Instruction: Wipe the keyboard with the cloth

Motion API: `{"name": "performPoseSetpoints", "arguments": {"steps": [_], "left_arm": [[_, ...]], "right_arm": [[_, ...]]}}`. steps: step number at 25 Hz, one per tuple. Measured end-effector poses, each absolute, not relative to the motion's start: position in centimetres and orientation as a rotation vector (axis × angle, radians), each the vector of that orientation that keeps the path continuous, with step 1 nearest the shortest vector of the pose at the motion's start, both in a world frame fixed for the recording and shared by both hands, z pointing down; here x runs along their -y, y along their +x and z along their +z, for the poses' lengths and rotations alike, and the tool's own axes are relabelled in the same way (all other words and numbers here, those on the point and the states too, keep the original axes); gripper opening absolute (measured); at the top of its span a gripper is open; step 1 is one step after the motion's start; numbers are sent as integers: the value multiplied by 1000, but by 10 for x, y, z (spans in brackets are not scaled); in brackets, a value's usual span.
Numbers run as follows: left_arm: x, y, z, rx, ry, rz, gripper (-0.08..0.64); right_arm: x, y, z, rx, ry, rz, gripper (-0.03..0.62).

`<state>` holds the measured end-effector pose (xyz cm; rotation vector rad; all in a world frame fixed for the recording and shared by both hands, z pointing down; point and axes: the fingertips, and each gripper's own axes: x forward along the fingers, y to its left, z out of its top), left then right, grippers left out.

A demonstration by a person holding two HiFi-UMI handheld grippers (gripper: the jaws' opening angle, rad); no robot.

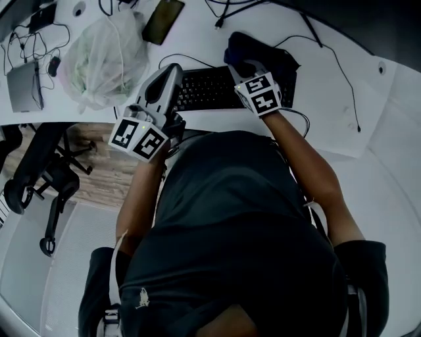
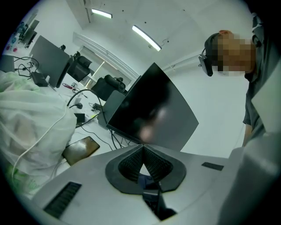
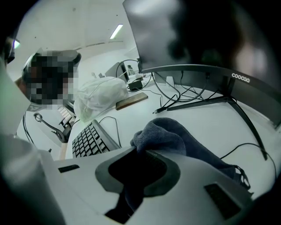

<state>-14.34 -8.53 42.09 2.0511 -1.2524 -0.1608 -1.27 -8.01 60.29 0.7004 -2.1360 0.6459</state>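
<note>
A black keyboard (image 1: 209, 88) lies on the white desk (image 1: 342, 99) in front of the person; its keys also show in the right gripper view (image 3: 89, 140). A dark blue cloth (image 1: 263, 52) is bunched over the keyboard's right end. My right gripper (image 1: 245, 66) is shut on the cloth (image 3: 172, 137), which bulges out past its jaws. My left gripper (image 1: 175, 68) hovers at the keyboard's left end. Its ribbed pads (image 2: 131, 160) meet at the tip with nothing between them.
A white plastic bag (image 1: 105, 56) sits left of the keyboard, with a phone (image 1: 163, 20) behind it. A dark monitor (image 2: 151, 110) on a curved stand (image 3: 197, 69) rises beyond, with cables (image 1: 342, 69) across the desk. An office chair (image 1: 46, 178) stands at the left.
</note>
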Motion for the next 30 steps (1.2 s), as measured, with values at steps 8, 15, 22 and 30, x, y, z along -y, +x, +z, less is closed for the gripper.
{"name": "performPoseSetpoints", "arguments": {"steps": [8,15,22,30], "left_arm": [[86,-136,424,1251,2032,-114,5],[66,-167,444,1310,1998,-54,5],[51,-186,436,1366,2014,-83,5],[15,-205,435,1416,1977,-90,5]], "right_arm": [[87,-16,596,2201,564,534,32],[99,67,593,1990,737,520,32],[70,42,592,2003,662,420,34],[52,78,575,1960,755,482,34]]}}
